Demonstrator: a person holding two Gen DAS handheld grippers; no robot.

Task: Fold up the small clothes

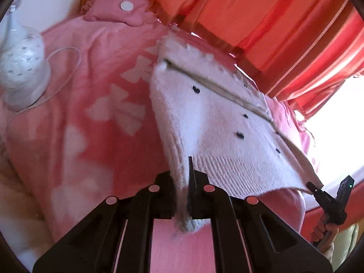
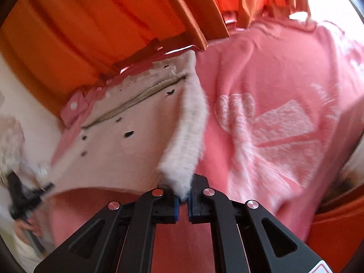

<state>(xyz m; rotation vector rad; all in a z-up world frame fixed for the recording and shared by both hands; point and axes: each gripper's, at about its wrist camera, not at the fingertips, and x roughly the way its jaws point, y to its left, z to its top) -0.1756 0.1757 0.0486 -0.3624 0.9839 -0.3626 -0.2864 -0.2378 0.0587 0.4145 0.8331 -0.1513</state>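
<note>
A small white fuzzy knit garment (image 1: 216, 122) with dark heart dots and a beige zip line hangs stretched over a pink blanket (image 1: 86, 104). My left gripper (image 1: 183, 195) is shut on its ribbed hem corner, which pokes out below the jaws. At the far right of that view my right gripper (image 1: 315, 187) pinches the other hem corner. In the right wrist view the same garment (image 2: 136, 141) spreads to the left, and my right gripper (image 2: 183, 199) is shut on a fluffy white corner. The left gripper (image 2: 45, 187) shows blurred at the left edge, on the hem.
A white patterned lamp base (image 1: 22, 66) with a cord stands at the left on the blanket. A pink pillow (image 1: 118, 9) with a white button lies at the back. Orange curtains (image 1: 261, 16) hang behind. A person's hand (image 1: 325, 229) holds the right gripper's handle.
</note>
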